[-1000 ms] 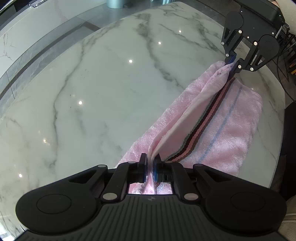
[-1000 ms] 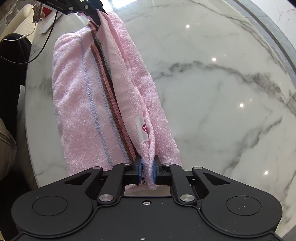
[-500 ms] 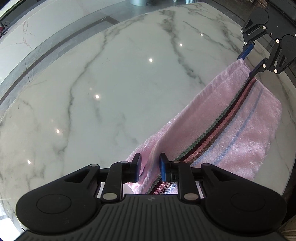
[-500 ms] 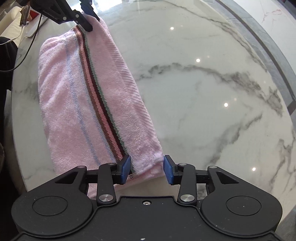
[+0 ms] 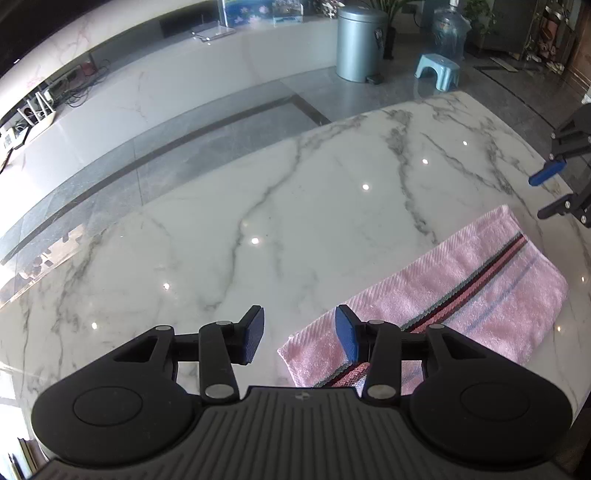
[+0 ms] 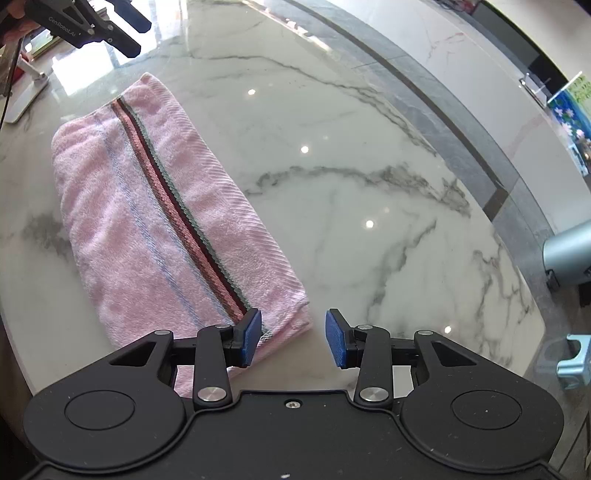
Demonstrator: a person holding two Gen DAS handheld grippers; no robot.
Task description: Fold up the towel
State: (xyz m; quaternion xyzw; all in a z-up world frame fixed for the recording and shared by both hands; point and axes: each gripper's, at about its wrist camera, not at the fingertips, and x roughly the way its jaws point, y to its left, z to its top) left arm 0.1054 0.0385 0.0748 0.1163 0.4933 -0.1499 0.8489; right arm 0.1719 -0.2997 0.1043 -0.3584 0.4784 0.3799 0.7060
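Observation:
A pink towel [image 5: 461, 299] with a dark red and grey stripe lies folded flat on the white marble table [image 5: 295, 206], near its rim. My left gripper [image 5: 300, 334] hangs above the towel's near end; its jaws are opening and nothing is between them. In the right wrist view the same towel [image 6: 159, 221] stretches away to the upper left. My right gripper [image 6: 293, 338] is open above the towel's corner and holds nothing. Each gripper shows in the other's view, the right gripper [image 5: 550, 194] at the far edge and the left gripper [image 6: 131, 31] at the top left.
The table's curved edge runs close by the towel. Beyond the table are a grey bin [image 5: 362, 44], a blue stool [image 5: 437, 70], a water bottle [image 5: 448, 31] and a long white counter [image 5: 147, 85]. A white object [image 6: 26, 96] lies on the table past the towel.
Both grippers let go of the towel's edge, opened and rose. The towel dropped from a raised ridge to a flat fold on the table.

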